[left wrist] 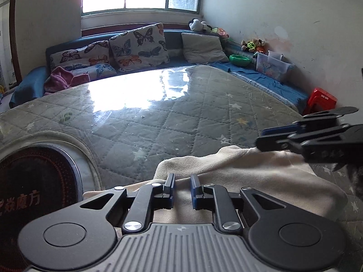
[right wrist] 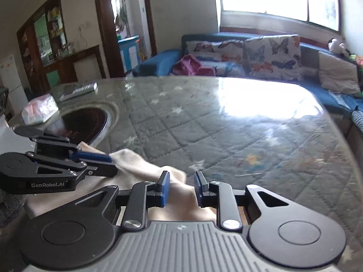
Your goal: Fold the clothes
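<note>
Both tongs, left (left wrist: 182,179) and right (right wrist: 181,176), gape over fleecy cream cloth (left wrist: 249,174) (apparently rumpled) on quilted table (left wrist: 158,117).

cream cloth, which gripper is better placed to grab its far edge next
Probably the left gripper: its open fingers sit over the cream cloth, with the raised far edge just ahead. The right gripper, also open, is at the cloth's corner, mostly facing the bare table.

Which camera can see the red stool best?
The left wrist view. The red stool stands at the right edge there, beside the blue sofa and near the wall, partly hidden behind the right gripper. The right wrist view does not show the stool at all.
</note>
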Motion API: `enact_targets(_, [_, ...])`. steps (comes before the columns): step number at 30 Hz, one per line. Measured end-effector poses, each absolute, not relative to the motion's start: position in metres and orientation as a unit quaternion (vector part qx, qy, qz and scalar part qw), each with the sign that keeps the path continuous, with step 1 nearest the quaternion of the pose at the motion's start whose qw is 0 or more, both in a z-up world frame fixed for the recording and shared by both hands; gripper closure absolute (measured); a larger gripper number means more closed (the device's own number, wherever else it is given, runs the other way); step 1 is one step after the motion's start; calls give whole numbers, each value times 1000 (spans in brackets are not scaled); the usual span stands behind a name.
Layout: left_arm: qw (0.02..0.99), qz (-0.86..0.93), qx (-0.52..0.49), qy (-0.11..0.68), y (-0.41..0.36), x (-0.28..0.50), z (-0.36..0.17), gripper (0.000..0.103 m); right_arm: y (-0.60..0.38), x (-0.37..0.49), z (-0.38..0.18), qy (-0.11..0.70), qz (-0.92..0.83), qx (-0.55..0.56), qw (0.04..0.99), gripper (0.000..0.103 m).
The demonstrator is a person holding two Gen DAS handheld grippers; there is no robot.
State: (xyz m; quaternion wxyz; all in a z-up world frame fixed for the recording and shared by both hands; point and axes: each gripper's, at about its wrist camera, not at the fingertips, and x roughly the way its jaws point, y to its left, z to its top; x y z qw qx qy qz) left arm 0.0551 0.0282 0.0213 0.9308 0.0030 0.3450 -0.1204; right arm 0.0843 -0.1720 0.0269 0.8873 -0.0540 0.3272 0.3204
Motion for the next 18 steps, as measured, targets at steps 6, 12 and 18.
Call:
enact_targets(6, [934, -139, 5, 329, 12, 39, 35, 87, -210, 59, 36, 322, 286, -60, 901, 81])
enact_targets(12, [922, -234, 30, 306, -42, 8, 44, 87, -233, 42, 39, 335, 291, -61, 894, 81])
enact_targets(18, [909, -291, 56, 293, -82, -6, 37, 87, -231, 56, 27, 356, 312, -37, 880, 81])
